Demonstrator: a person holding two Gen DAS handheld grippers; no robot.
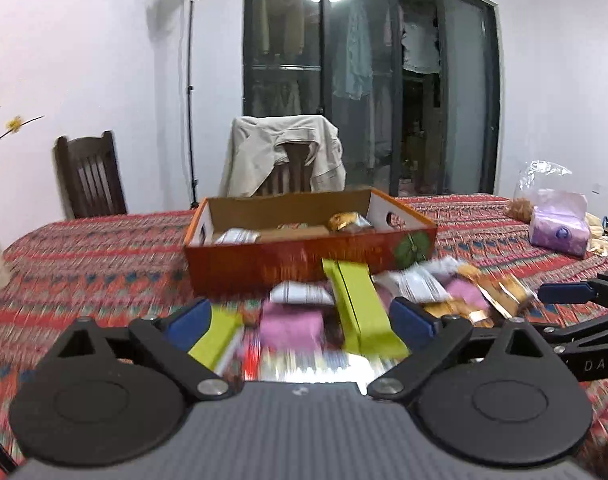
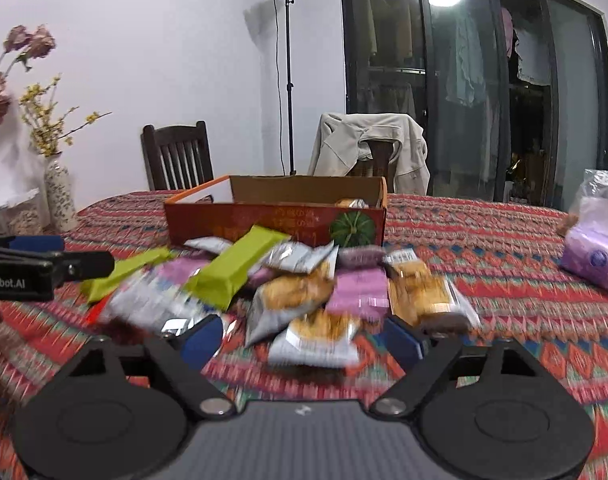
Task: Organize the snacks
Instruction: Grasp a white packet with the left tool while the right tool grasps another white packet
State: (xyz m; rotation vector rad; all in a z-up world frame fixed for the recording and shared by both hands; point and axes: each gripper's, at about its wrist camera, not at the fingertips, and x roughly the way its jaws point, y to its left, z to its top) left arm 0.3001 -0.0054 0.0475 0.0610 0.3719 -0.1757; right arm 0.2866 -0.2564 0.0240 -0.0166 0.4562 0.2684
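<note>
A: Status on the left gripper?
B: Jaws spread wide, nothing held. Blue pads sit either side of a pink packet and a lime-green bar, no contact I can confirm. Frame is motion-blurred.

A: Right gripper?
B: Also wide open, holding nothing. It hangs low over the near side of the snack pile, above a silver-edged pastry packet.

A: Where's the pile relative to the box?
B: On the tablecloth, just in front of the cardboard box, the farthest packets touching or nearly touching its front wall. Box sits mid-table, toward the far edge, open top, a few packets already inside.

A: Room to move?
B: Bare cloth left and right of the pile. A purple tissue pack lies toward the right edge, well apart. A vase stands at the far-left corner.

A: Materials?
B: Crinkly foil and plastic wrappers, flat rectangular green bars, soft pillow packs. Box is stiff orange-red card with a pumpkin print. Cloth is woven, red geometric pattern.
</note>
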